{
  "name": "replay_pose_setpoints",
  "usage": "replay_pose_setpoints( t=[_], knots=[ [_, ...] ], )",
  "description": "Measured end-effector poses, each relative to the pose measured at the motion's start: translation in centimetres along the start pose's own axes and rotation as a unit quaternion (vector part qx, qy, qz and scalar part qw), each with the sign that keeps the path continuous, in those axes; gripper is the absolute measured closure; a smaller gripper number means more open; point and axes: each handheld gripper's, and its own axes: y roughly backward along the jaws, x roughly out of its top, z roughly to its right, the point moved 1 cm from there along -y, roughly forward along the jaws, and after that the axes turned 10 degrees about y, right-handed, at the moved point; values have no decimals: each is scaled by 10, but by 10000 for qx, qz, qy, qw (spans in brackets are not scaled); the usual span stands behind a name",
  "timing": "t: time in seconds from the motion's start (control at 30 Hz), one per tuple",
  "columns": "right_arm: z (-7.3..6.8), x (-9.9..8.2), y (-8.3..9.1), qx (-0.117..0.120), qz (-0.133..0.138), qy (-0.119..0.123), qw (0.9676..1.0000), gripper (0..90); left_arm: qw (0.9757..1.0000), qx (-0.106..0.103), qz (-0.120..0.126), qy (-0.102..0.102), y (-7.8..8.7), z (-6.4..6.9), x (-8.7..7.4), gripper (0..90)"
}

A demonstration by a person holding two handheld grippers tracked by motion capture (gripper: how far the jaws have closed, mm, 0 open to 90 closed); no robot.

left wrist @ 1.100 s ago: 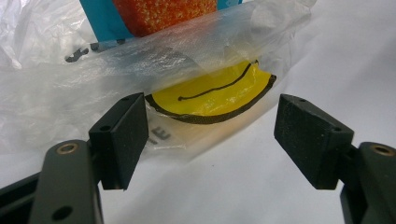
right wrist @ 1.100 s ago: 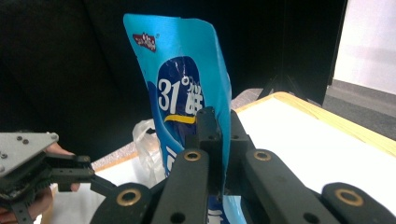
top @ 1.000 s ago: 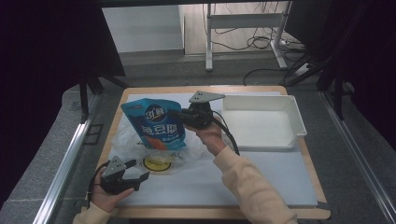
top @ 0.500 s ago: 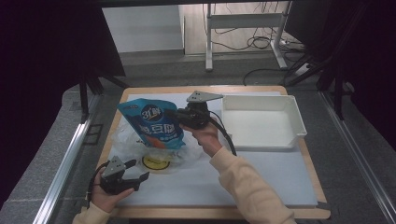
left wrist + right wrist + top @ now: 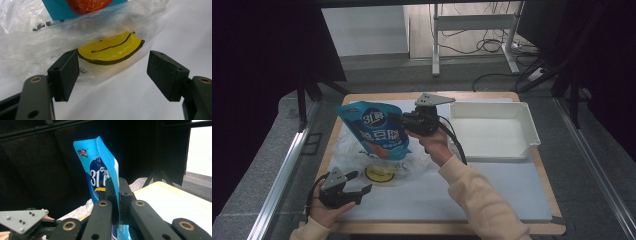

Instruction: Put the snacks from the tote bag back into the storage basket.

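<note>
A: So, the right gripper (image 5: 404, 121) — what does it hold?

B: Its jaws are pressed tight on the blue pouch (image 5: 376, 128), at the pouch's right edge; the pouch is lifted off the table (image 5: 492, 200) and tilted, above the clear plastic bag (image 5: 352, 150); in the right gripper view the pouch (image 5: 103, 172) stands up between the two jaws, its edge pinched between the pads.

A: And the left gripper (image 5: 359, 188)?

B: Jaws wide apart, nothing between them; it is low at the front-left of the table, w/ the hand (image 5: 324, 212) under it; in the left gripper view the pads point at a yellow disc w/ a black smile line (image 5: 112, 50), which lies inside the plastic bag (image 5: 37, 50); the left pad is just beside the bag's film — touching or not, I cannot tell.

A: Anything else near?

B: A white tray (image 5: 524, 125) at the right-back of the table, well apart from the pouch.
</note>
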Motion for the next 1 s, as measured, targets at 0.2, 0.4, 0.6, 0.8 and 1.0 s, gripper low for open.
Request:
replay_pose_setpoints(
  t=[0.2,0.4,0.6,0.8,1.0],
  knots=[
    [-1,11,6,44,127,18,9999,893,10000,-6,8,-2,0,0,0,260],
    [-2,20,11,61,218,37,9997,893,10000,3,19,14,0,0,0,260],
    [-3,30,19,37,332,112,9994,893,10000,-6,15,29,-1,1,0,260],
    [-1,38,27,46,463,104,9989,893,10000,1,19,54,-1,0,0,260],
    [-1,48,36,37,578,94,9983,893,10000,9,14,49,0,0,0,260]
  ],
)
